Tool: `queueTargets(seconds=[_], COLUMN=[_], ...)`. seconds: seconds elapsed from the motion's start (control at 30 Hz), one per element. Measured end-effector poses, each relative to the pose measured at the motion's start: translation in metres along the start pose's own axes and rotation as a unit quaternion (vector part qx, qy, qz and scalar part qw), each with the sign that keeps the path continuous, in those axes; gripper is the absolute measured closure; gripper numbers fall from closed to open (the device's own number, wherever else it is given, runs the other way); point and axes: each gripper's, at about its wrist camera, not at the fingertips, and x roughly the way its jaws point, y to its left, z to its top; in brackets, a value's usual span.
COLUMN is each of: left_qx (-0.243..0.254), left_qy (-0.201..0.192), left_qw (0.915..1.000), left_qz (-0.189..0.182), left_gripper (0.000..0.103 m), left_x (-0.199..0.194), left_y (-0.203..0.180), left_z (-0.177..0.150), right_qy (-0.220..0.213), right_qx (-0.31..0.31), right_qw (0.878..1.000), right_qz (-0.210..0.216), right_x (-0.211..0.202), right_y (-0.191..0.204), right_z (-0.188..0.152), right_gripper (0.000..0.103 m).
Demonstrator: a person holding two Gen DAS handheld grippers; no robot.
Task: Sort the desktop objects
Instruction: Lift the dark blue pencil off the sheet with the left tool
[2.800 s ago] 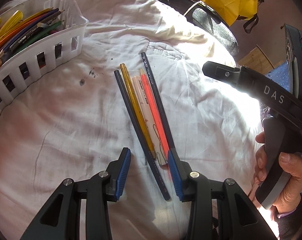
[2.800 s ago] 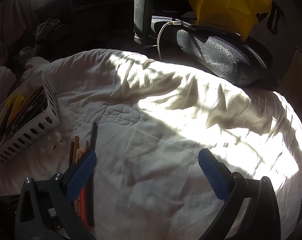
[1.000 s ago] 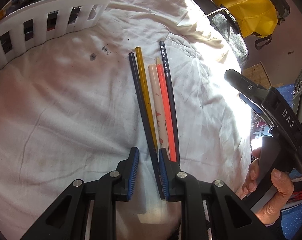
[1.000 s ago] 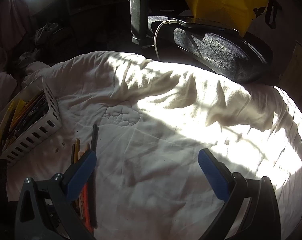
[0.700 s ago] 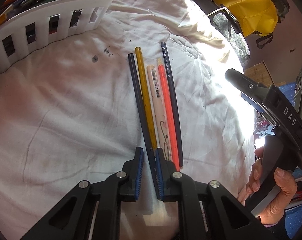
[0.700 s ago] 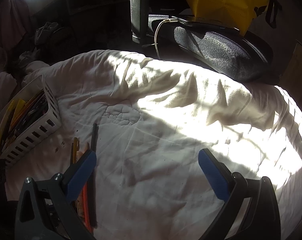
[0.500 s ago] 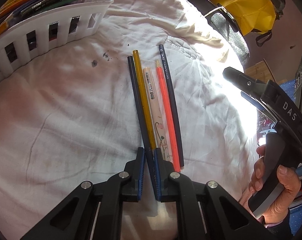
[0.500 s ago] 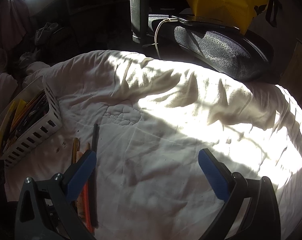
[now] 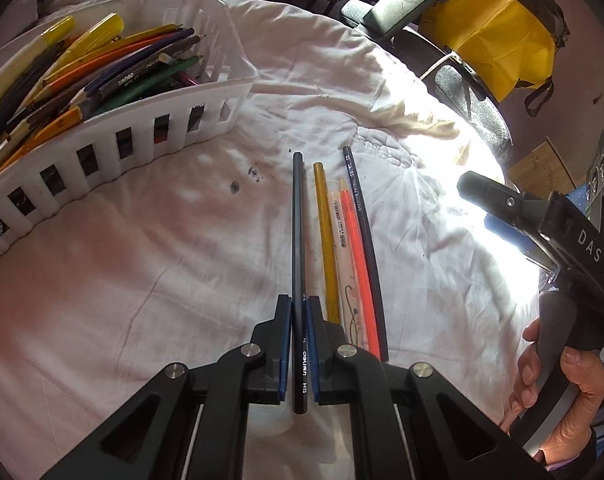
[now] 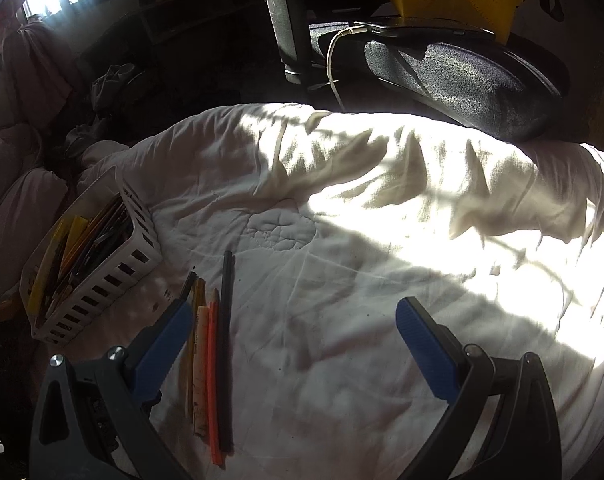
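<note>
Four pencils (image 9: 352, 256) lie side by side on the white cloth-covered worktop (image 9: 141, 264), mid-frame in the left wrist view. Left gripper (image 9: 298, 306) is clamped on a dark pencil (image 9: 297, 240) just left of them, pointing up-frame. White basket (image 9: 149, 136) full of pencils sits upper left. Right gripper (image 10: 293, 320) has its jaws wide apart, holding nothing, over the cloth at the bottom of its own view.

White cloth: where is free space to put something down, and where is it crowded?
Free: the wide sunlit cloth right of the four loose pencils, and the patch between them and the white basket. Crowded: the pencil row and the full basket.
</note>
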Motion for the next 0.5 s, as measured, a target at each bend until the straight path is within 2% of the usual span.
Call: queueTargets(seconds=[0.07, 0.17, 0.5], left_qx=[0.000, -0.005, -0.032], left_qy=[0.007, 0.022, 0.073], left_qw=[0.9999, 0.9997, 0.9963], left_qz=[0.010, 0.011, -0.031], left_gripper=[0.095, 0.095, 0.096], left_x=[0.003, 0.010, 0.027], left_y=[0.002, 0.005, 0.019], left_z=[0.000, -0.002, 0.002], right_qy=[0.007, 0.016, 0.022], right_qx=[0.007, 0.017, 0.045], right_qw=[1.000, 0.999, 0.998], right_qz=[0.022, 0.027, 0.036], right_x=[0.002, 0.004, 0.004], right_y=[0.001, -0.001, -0.008], right_z=[0.000, -0.001, -0.001], right_gripper=[0.010, 0.018, 0.018])
